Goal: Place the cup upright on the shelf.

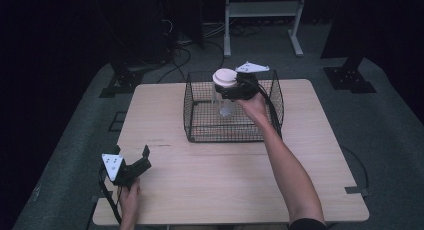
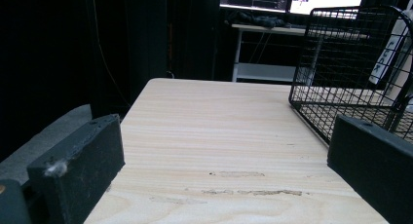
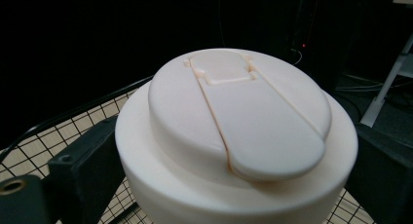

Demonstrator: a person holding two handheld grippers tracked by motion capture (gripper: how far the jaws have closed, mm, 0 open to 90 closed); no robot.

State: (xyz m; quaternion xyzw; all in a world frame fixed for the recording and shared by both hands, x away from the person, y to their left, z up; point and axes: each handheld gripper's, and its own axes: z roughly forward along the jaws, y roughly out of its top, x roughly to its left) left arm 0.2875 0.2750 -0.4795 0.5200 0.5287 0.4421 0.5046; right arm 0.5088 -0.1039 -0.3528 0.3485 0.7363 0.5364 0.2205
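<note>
Clearly, the wire basket (image 1: 200, 122) on the table (image 1: 225, 185) is entered from above by an upright bottle (image 1: 226, 90), clamped just below its cap (image 3: 238, 136) in the right gripper (image 1: 235, 87). Well apart, the left gripper (image 1: 134, 162) is held wide, unloaded.

You've got a white shelf (image 1: 263, 10) behind the table (image 1: 200, 190), cables (image 1: 182, 52) left of it, black stand feet (image 1: 349, 77) right.
</note>
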